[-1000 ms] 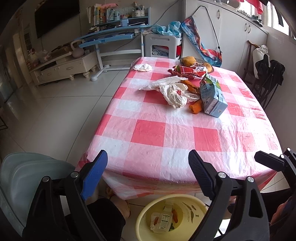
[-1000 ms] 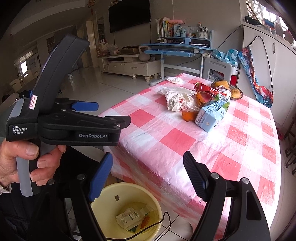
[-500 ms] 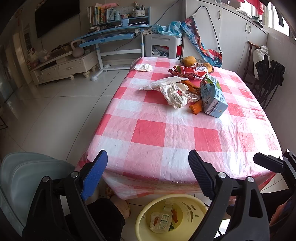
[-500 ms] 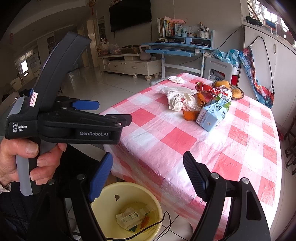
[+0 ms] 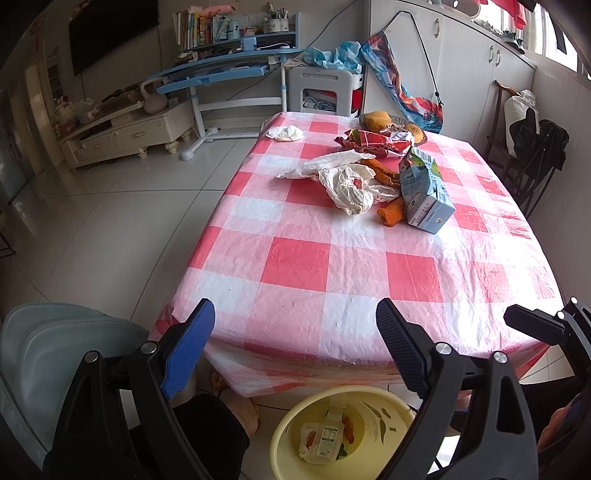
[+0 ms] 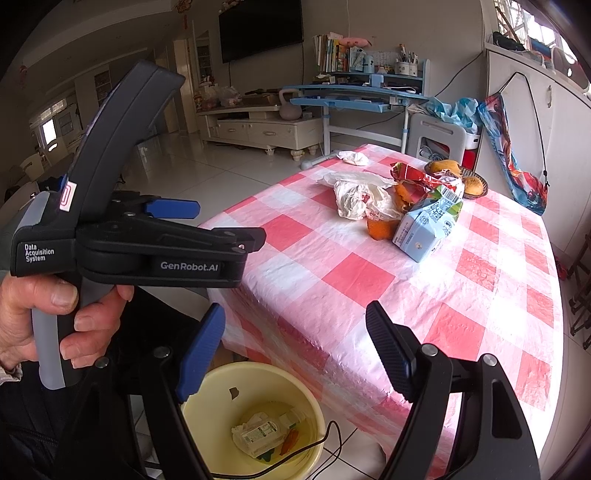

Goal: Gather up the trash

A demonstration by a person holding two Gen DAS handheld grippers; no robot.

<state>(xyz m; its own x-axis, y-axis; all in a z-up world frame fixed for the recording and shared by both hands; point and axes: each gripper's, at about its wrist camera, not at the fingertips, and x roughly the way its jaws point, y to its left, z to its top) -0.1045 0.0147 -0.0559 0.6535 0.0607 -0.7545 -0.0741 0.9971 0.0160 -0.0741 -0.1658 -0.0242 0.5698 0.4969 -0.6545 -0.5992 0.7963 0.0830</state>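
both grippers, left gripper (image 5: 295,328) and right gripper (image 6: 295,325), empty, jaws wide; trash pile (image 5: 373,177) lies ahead mid-table, carton (image 5: 424,192) long axis running away, neither nearer.

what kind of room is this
Most likely a home living and dining room: a table with a checked cloth, a wall-mounted TV above a low cabinet, and a child's study desk with books.

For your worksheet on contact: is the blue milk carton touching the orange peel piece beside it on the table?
Touching. In the left wrist view the milk carton lies against the orange peel piece with no tablecloth showing between them; the right wrist view agrees.
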